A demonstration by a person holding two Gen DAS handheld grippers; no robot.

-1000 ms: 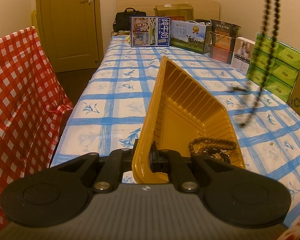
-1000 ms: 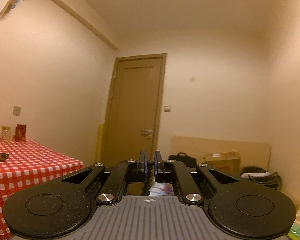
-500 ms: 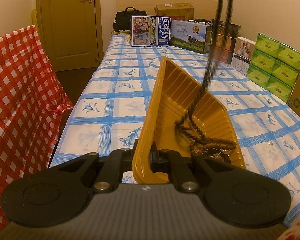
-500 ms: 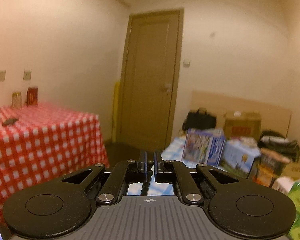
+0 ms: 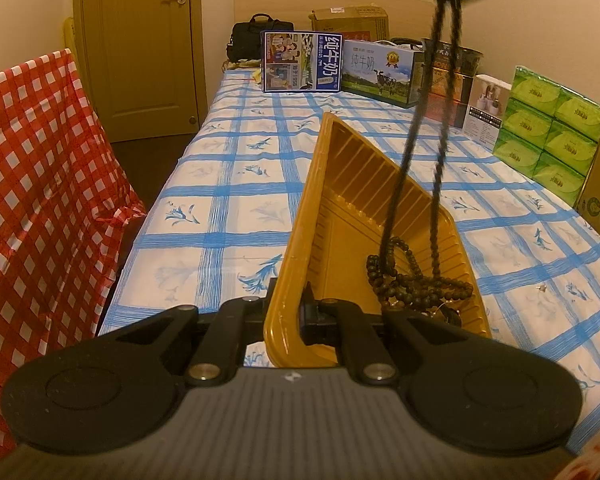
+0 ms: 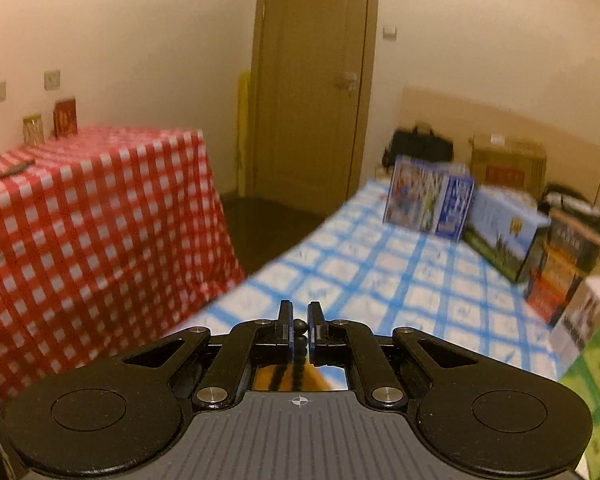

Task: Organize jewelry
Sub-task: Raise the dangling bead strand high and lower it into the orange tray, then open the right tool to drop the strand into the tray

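**A:** Down comes the dark bead necklace (image 5: 440,128) — a second ago it swung off to the tray's right, over the blue-checked bed (image 5: 228,184), and now its lower loops pile onto the beaded bracelet (image 5: 444,288) in the yellow tray (image 5: 340,184)!

**B:** Right gripper (image 6: 299,326) has dropped above the tray, jaws clamped on a bead at the strand's top.

**A:** And the left gripper (image 5: 290,312)?

**B:** Hasn't budged. Jaws pinched together on the tray's near rim, tilting it up.

**A:** So the strand's only partly in?

**B:** I'd say so. Two lengths hang taut above the tray; more lowering looks needed before release.
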